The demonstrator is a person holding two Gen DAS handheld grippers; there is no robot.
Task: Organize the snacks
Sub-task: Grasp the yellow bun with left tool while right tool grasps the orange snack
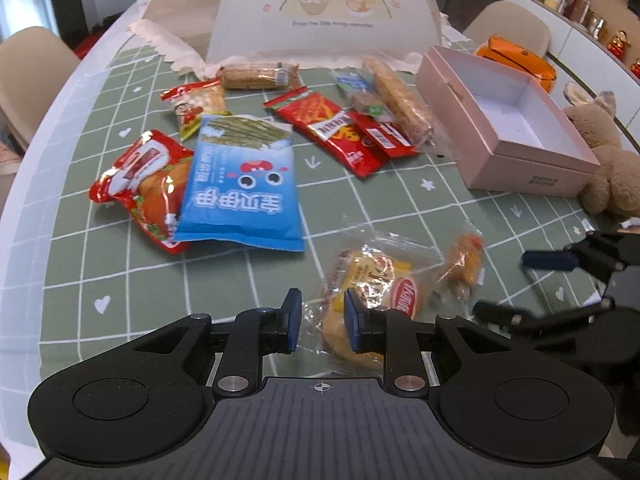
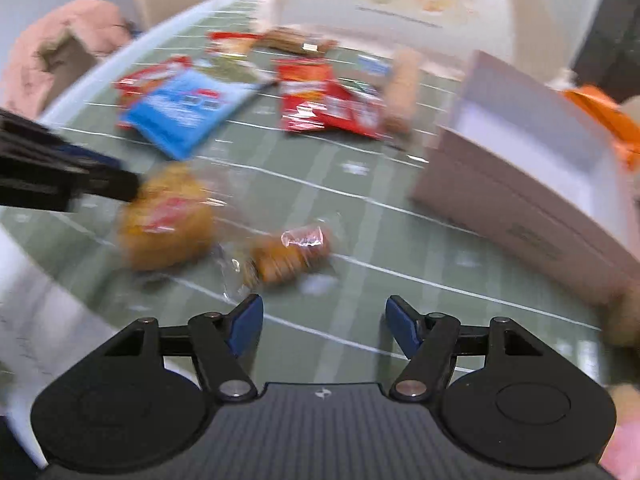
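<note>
Several snack packets lie on a green checked tablecloth (image 1: 240, 280). My left gripper (image 1: 320, 322) has its jaws narrowed around the clear edge of a wrapped round pastry (image 1: 376, 292), which also shows in the right wrist view (image 2: 168, 216). A small wrapped orange snack (image 1: 466, 260) lies to its right and sits just ahead of my right gripper (image 2: 324, 324), which is open and empty. A blue packet (image 1: 244, 188), red packets (image 1: 340, 132) and a long biscuit roll (image 1: 400, 96) lie farther back. An open, empty pink box (image 1: 508, 128) stands at the right.
A mesh food cover (image 1: 320, 12) stands at the table's far side. A plush rabbit (image 1: 604, 160) sits right of the box, with an orange bag (image 1: 520, 56) behind it. Chairs stand around the table. The right wrist view is motion-blurred.
</note>
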